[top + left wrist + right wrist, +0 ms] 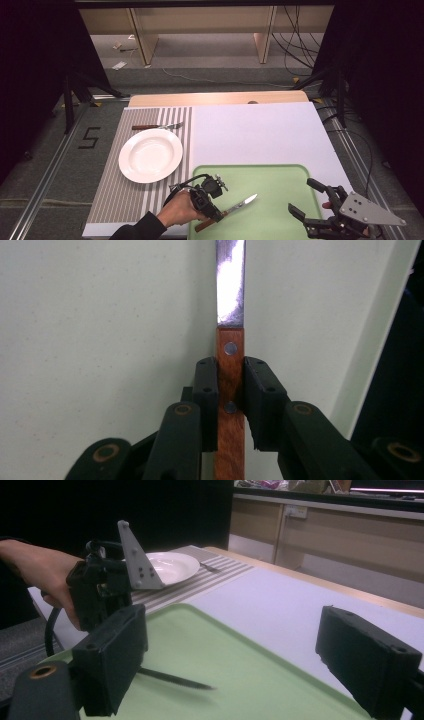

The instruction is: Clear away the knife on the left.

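A green tray (280,175) sat at the table's near edge, a white plate (150,155) to its left. The left gripper (231,385) pinched the knife (230,210) by its wooden handle (blade over the tray). The right gripper (306,197) hung spread, empty.

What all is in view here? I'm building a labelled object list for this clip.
knife: one, steel blade, wooden handle, over the tray's left part
tray: one, green, near right of the table
plate: one, white, on the striped mat
fork: one, wooden handle, beyond the plate
mat: one, grey-striped, left side
table: one, white cover, wooden far edge
left gripper: black, shut on the knife handle
right gripper: black, open above the tray's right part
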`<state>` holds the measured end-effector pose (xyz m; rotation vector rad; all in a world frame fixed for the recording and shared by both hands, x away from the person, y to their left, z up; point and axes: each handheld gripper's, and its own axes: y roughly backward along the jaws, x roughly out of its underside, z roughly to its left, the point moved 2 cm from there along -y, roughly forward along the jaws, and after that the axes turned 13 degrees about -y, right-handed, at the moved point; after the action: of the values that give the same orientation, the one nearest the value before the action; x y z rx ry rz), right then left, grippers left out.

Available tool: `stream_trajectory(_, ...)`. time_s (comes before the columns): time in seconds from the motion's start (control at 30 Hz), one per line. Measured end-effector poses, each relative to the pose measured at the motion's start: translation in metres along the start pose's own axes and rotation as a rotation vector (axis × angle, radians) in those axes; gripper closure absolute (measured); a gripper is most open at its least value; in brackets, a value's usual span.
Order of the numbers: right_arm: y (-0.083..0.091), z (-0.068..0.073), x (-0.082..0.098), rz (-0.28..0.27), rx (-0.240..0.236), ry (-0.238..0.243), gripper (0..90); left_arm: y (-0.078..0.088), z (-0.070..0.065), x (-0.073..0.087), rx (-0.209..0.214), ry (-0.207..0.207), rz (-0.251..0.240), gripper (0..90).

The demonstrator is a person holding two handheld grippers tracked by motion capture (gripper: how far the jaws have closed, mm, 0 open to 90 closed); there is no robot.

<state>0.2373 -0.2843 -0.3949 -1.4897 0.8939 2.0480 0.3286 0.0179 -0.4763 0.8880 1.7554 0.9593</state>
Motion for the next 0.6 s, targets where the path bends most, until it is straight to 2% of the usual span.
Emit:
stream_trajectory(0.03, 0.000, 0.000, 0.000, 0.000, 0.000, 0.000, 14.3, 0.000, 0.000, 0.000, 0.000, 0.000, 0.000, 76.5)
stream_trajectory(0.07, 0.000, 0.000, 0.000, 0.002, 0.000, 0.001, 14.3, -0.001, -0.001, 0.001, 0.006, 0.019, 0.012, 76.5)
stream_trajectory(0.13, 0.000, 0.000, 0.000, 0.003, -0.001, 0.001, 14.3, -0.004, -0.001, 0.001, 0.004, 0.011, 0.021, 75.5)
stream_trajectory(0.17, 0.000, 0.000, 0.000, 0.001, -0.001, 0.002, 14.3, -0.004, -0.002, 0.001, 0.015, 0.009, 0.015, 70.0)
stream_trajectory(0.2, 0.000, 0.000, 0.000, 0.001, -0.001, 0.002, 14.3, -0.004, -0.003, 0.001, 0.020, 0.010, 0.006, 70.0)
stream_trajectory(0.23, 0.000, 0.000, 0.000, 0.000, -0.001, 0.002, 14.3, -0.003, -0.004, 0.000, 0.016, 0.001, -0.001, 63.8)
stream_trajectory(0.27, 0.000, 0.000, 0.000, 0.003, 0.000, 0.002, 14.3, -0.002, -0.004, 0.000, 0.015, -0.007, -0.005, 63.8)
stream_trajectory(0.3, 0.001, 0.000, 0.000, 0.005, 0.001, 0.003, 14.3, 0.000, -0.006, -0.002, -0.003, -0.022, -0.023, 54.3)
stream_trajectory(0.33, 0.001, 0.000, 0.000, 0.005, 0.001, 0.003, 14.3, 0.000, -0.006, -0.002, -0.003, -0.022, -0.023, 50.5)
stream_trajectory(0.4, 0.001, 0.000, 0.000, 0.003, 0.002, 0.005, 14.3, 0.005, -0.009, -0.003, -0.049, -0.055, -0.059, 37.0)
stream_trajectory(0.43, 0.001, 0.000, 0.000, 0.003, 0.002, 0.005, 14.3, 0.009, -0.012, -0.005, -0.083, -0.074, -0.077, 34.2)
stream_trajectory(0.53, 0.001, 0.000, 0.000, 0.003, 0.002, 0.005, 14.3, 0.013, -0.017, -0.007, -0.114, -0.103, -0.097, 27.4)
stream_trajectory(0.6, 0.001, 0.001, 0.000, 0.005, 0.001, 0.005, 14.3, 0.014, -0.019, -0.008, -0.125, -0.119, -0.108, 26.7)
